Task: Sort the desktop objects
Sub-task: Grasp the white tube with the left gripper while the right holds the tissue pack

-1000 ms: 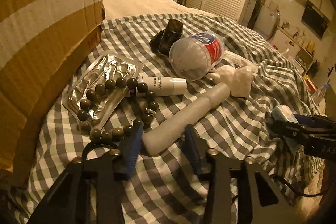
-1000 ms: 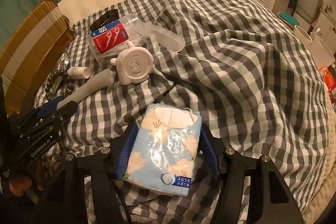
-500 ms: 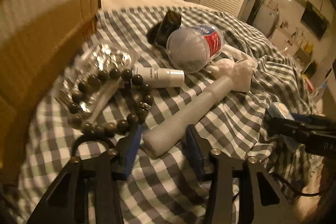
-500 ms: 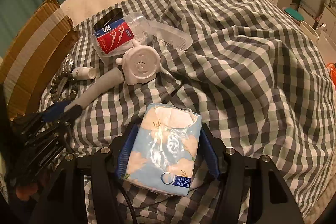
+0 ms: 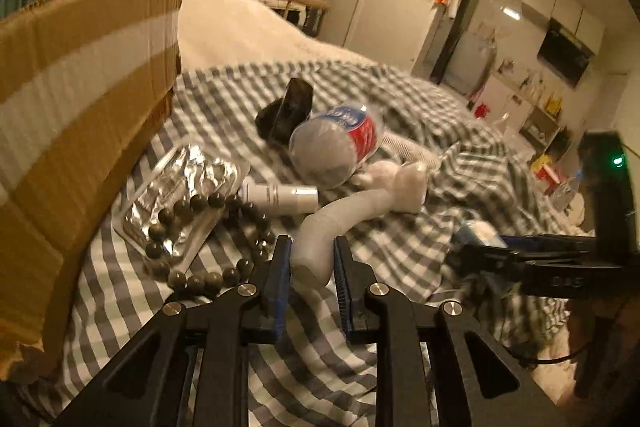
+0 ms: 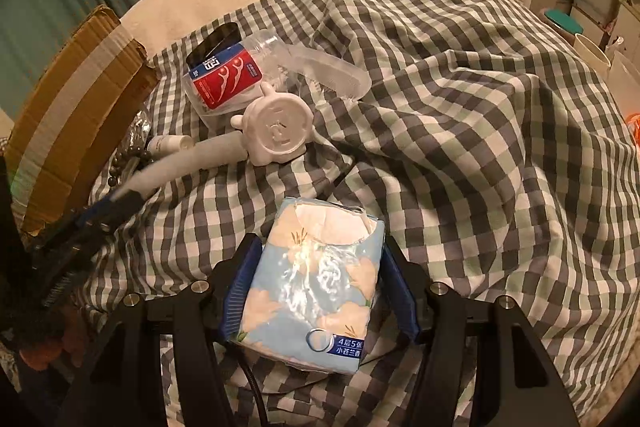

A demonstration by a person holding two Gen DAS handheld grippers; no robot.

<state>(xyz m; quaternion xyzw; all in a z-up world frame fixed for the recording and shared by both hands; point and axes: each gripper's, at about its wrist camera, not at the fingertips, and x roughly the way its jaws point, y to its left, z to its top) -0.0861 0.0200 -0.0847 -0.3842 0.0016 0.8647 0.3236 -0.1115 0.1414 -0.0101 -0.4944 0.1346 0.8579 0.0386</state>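
The left gripper (image 5: 308, 259) is closing its jaws on the near end of the white handle (image 5: 340, 219), and the blue pads are touching the handle on both sides. The handle is bending upward from the checked cloth (image 5: 240, 347) and is leading to the white round head (image 6: 278, 129), which is lying farther on the cloth. The right gripper (image 6: 318, 287) is pinching a tissue pack (image 6: 316, 287) with a blue flower print; its pads are pressing both sides of the pack, which is sitting low over the cloth, nearer than the white round head.

Just left of the handle, a string of dark beads (image 5: 208, 235) is lying partly over a silver blister pack (image 5: 180, 195). A small white bottle (image 5: 280, 195) is lying just behind the beads. A cardboard box (image 5: 80, 127) is standing at the left side of the blister pack. Behind the white round head, a clear jar with a red and blue label (image 6: 224, 79) is lying on its side, a clear comb (image 6: 336, 75) is lying to its right, and a black object (image 5: 288, 115) is lying behind the jar.
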